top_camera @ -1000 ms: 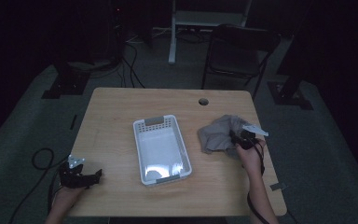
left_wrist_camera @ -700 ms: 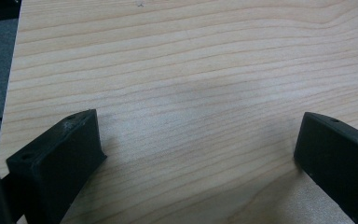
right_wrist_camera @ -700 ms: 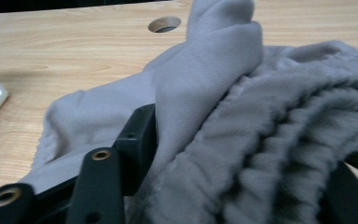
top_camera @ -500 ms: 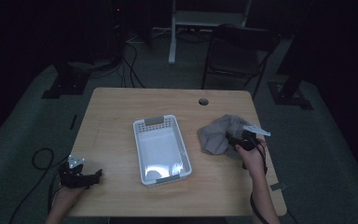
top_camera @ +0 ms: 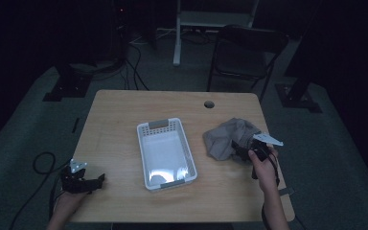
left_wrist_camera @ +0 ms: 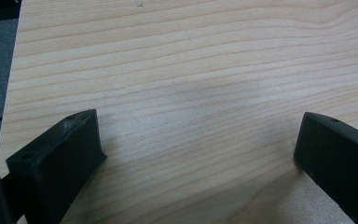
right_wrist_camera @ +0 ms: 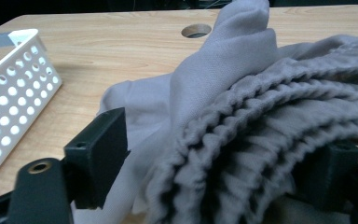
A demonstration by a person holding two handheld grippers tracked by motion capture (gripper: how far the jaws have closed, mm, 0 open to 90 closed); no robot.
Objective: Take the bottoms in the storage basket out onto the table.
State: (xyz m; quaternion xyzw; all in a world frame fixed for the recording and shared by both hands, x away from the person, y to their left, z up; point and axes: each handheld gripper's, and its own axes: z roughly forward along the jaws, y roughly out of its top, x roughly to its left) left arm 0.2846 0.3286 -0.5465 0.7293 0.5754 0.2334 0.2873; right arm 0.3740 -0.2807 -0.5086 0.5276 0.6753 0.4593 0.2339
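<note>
Wood-topped table [top_camera: 120,129] is sitting under dim light in the high view, with a white basket [top_camera: 166,152] lying at its middle and a crumpled grey cloth [top_camera: 227,138] resting well to the basket's right. A person's right hand [top_camera: 263,165] is pressing the right gripper [top_camera: 242,151] into the cloth's near edge, while the left gripper [top_camera: 84,181] is resting at the table's near left corner, well apart from the basket.

Seen from the left gripper view, the jaws are standing wide apart over bare wood, holding nothing.

From the right gripper view, the jaws are spread around a thick bunch of the cloth's gathered folds, the cloth filling the gap between them; the basket's perforated wall [right_wrist_camera: 9,100] is showing at left.
</note>
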